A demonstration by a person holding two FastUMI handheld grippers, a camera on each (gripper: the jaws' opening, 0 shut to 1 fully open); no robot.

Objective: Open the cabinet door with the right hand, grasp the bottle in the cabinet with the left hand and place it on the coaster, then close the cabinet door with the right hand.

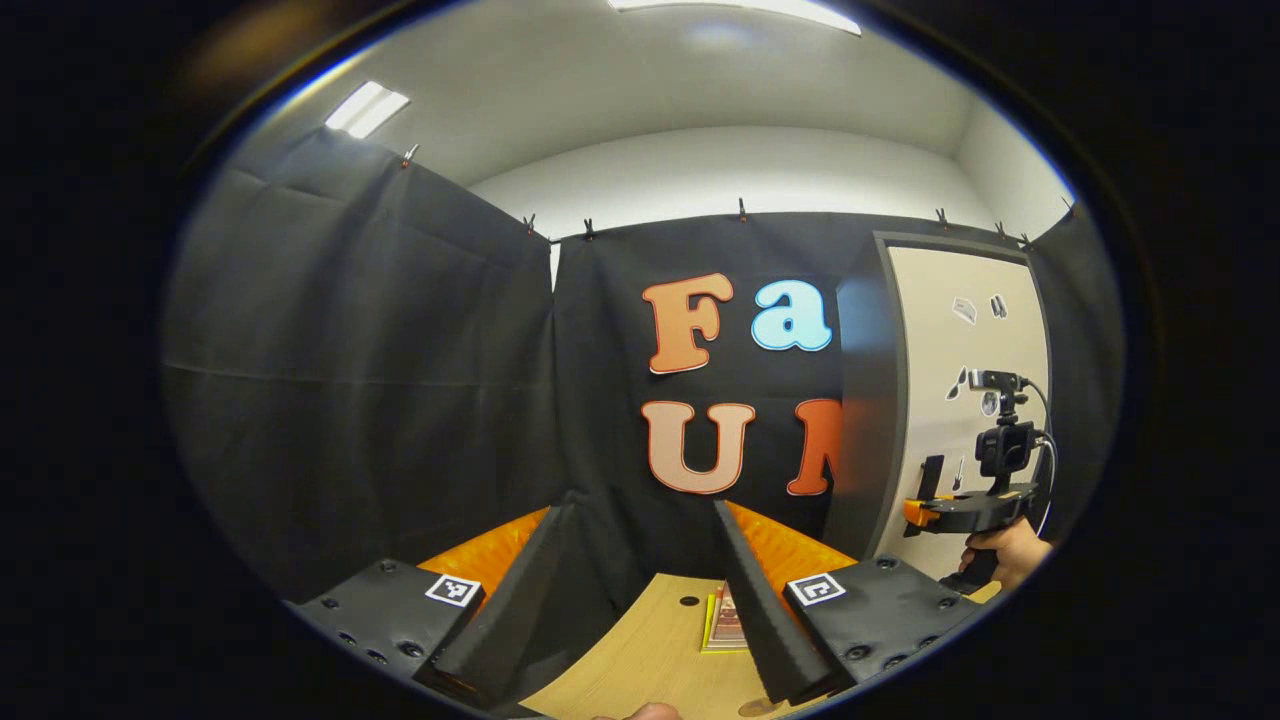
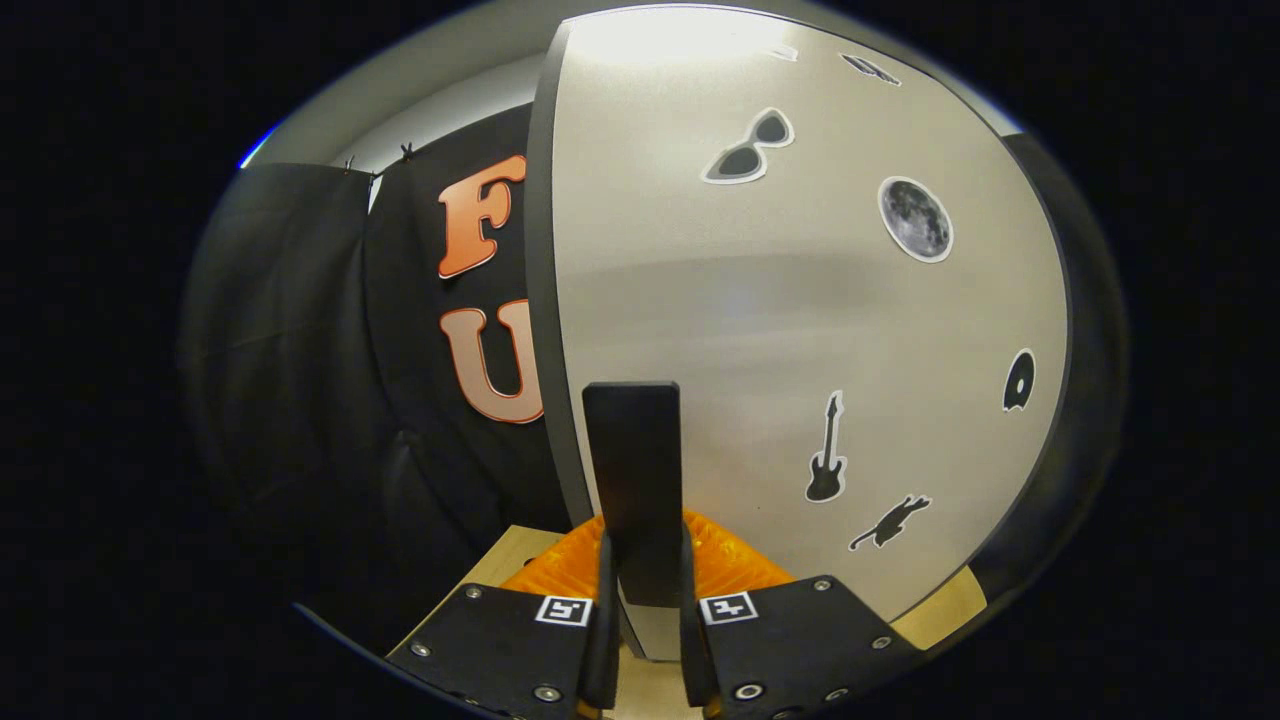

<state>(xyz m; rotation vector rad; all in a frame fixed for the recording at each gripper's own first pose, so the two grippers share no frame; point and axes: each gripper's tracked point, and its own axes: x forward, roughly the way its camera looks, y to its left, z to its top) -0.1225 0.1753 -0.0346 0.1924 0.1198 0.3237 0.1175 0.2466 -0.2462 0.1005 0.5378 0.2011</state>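
The cabinet (image 1: 868, 400) stands at the right of the left gripper view. Its pale door (image 1: 965, 400) carries stickers and lies flat against the dark frame. A hand (image 1: 1010, 550) holds my right gripper (image 1: 925, 512) at the door's black handle (image 1: 932, 478). In the right gripper view the door (image 2: 800, 300) is very close, and the upright handle (image 2: 632, 460) sits between the two fingers of my right gripper (image 2: 645, 570), which is shut on it. My left gripper (image 1: 641, 505) is open over the table. A flat square coaster (image 1: 722, 620) lies between its fingers. The bottle is hidden.
The wooden table (image 1: 640, 660) has a small dark hole (image 1: 688, 601) near the coaster. A small round brown disc (image 1: 756, 708) lies at the near edge. Black cloth walls close in the back and left.
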